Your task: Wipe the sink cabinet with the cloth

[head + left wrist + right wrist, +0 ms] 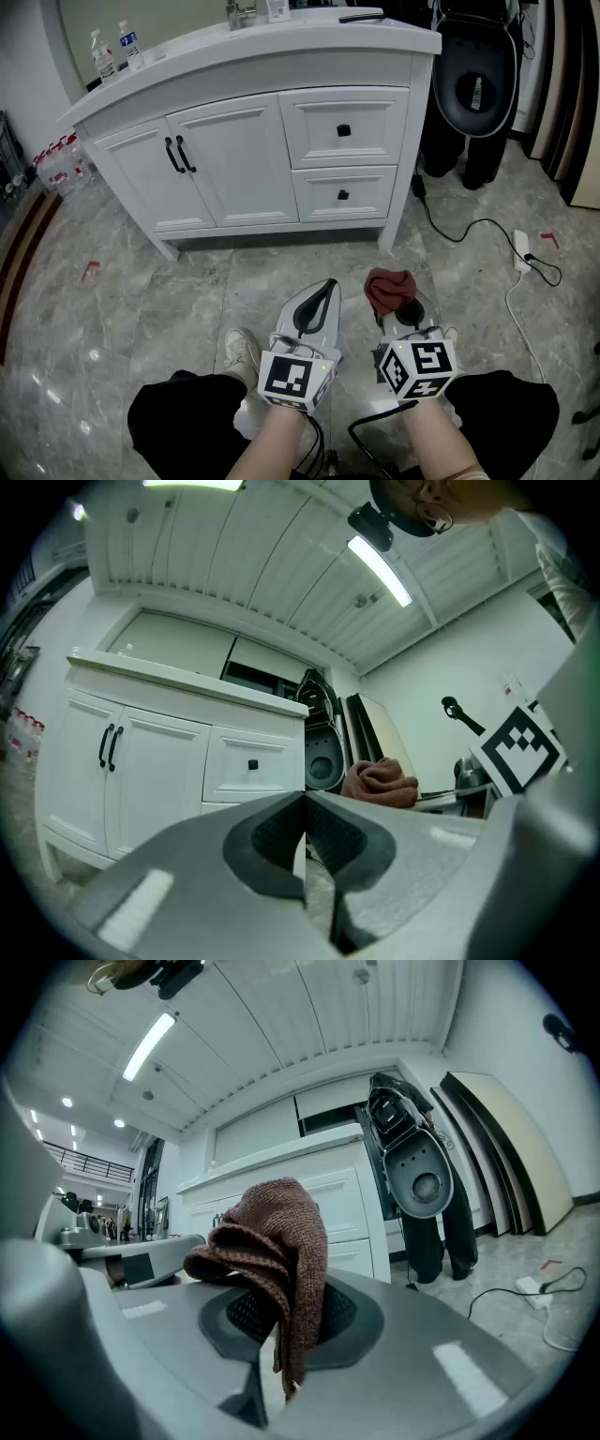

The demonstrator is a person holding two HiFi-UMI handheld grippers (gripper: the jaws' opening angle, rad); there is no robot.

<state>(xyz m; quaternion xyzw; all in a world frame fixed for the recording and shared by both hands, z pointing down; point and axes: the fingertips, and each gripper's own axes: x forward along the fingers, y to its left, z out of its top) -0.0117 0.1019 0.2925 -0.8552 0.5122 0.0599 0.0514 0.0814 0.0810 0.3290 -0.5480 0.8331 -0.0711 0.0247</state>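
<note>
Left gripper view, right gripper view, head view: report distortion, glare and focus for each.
Left gripper view: fisheye with black corners, ceiling strip light blown out, close fingers soft. Right gripper view: same bowing, cloth knit sharp. Head view: sink cabinet edges curve, small glints on glossy floor.

Glossy grey marble floor (141,309) runs up to a white sink cabinet (239,159) that stands against a pale wall (28,47). To the cabinet's right are a black seat (476,89) and leaning boards (561,103). A white power strip (521,246) lies on the floor. Overhead, white ceiling panels (234,564) carry a lit strip light (380,569).
</note>
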